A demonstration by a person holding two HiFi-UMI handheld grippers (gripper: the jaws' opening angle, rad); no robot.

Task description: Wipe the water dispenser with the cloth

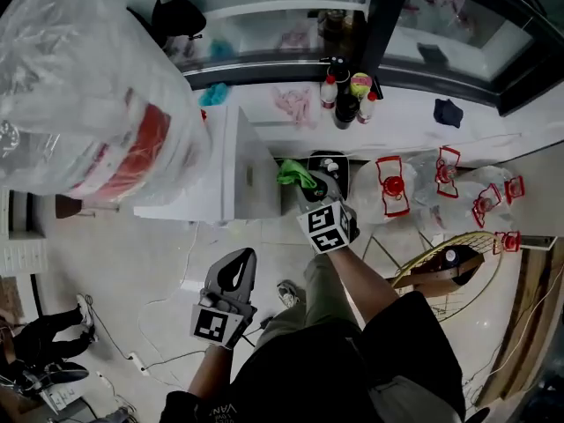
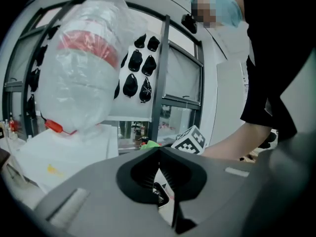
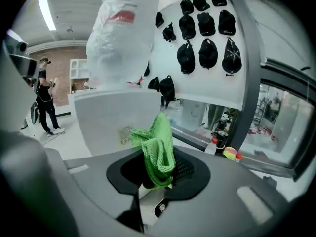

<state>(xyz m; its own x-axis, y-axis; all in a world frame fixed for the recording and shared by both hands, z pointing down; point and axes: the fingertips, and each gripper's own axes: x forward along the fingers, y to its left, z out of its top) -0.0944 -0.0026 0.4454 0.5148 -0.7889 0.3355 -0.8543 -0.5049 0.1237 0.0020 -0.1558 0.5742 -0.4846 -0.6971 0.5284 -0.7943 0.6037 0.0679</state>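
Note:
The white water dispenser stands at the left of the head view, topped by a large bottle wrapped in clear plastic. My right gripper is shut on a green cloth, held beside the dispenser's side panel. The right gripper view has the cloth bunched between the jaws of my right gripper, just short of the dispenser. My left gripper hangs lower over the floor, shut and empty. The left gripper view shows that gripper, the bottle and the dispenser.
Bottles, a pink rag and a dark cloth lie on the white counter behind. Empty jugs with red handles and a gold wire stand are at the right. Cables trail on the floor; a person stands lower left.

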